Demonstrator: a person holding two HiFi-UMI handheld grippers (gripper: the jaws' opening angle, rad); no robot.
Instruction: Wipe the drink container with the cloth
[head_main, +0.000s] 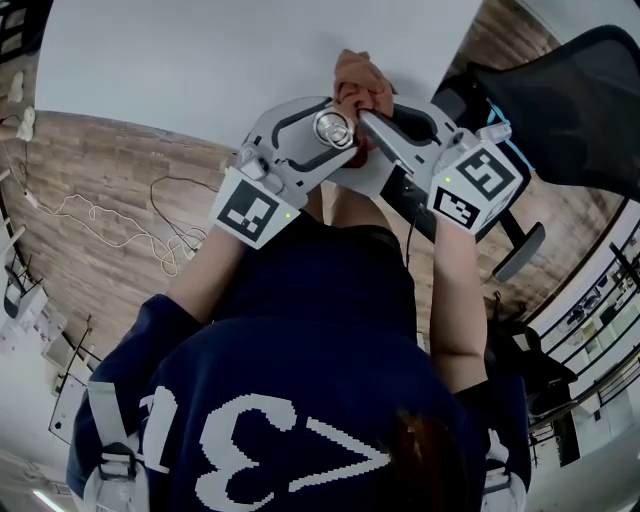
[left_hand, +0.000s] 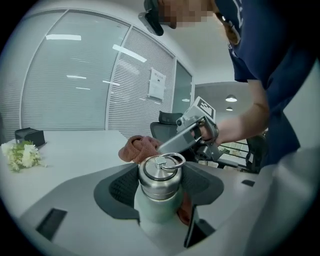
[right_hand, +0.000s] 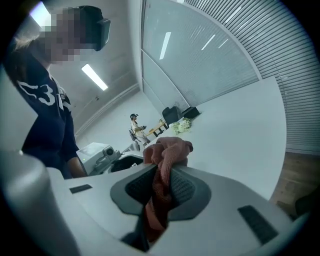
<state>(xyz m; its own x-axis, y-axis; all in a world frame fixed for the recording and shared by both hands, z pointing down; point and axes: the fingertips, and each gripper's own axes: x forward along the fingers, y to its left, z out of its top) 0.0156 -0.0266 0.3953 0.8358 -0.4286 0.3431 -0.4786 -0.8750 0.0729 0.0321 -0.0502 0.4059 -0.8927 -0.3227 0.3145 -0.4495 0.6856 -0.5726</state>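
A pale drink bottle (left_hand: 160, 200) with a steel cap and ring (head_main: 333, 128) stands upright between the jaws of my left gripper (left_hand: 161, 192), which is shut on it. A rust-pink cloth (right_hand: 161, 187) is bunched in my right gripper (right_hand: 160, 192), whose jaws are shut on it. The cloth (head_main: 360, 85) sits just beyond and to the right of the bottle's cap, and a fold of the cloth (left_hand: 137, 148) shows behind the cap. Both grippers (head_main: 350, 125) meet over the near edge of the white table (head_main: 200, 55). Whether cloth and bottle touch is unclear.
A black office chair (head_main: 570, 100) stands to the right of the table. White cables (head_main: 120, 225) trail over the wooden floor on the left. On the far tabletop lie a small bunch of flowers (left_hand: 21, 155) and a dark box (left_hand: 30, 136).
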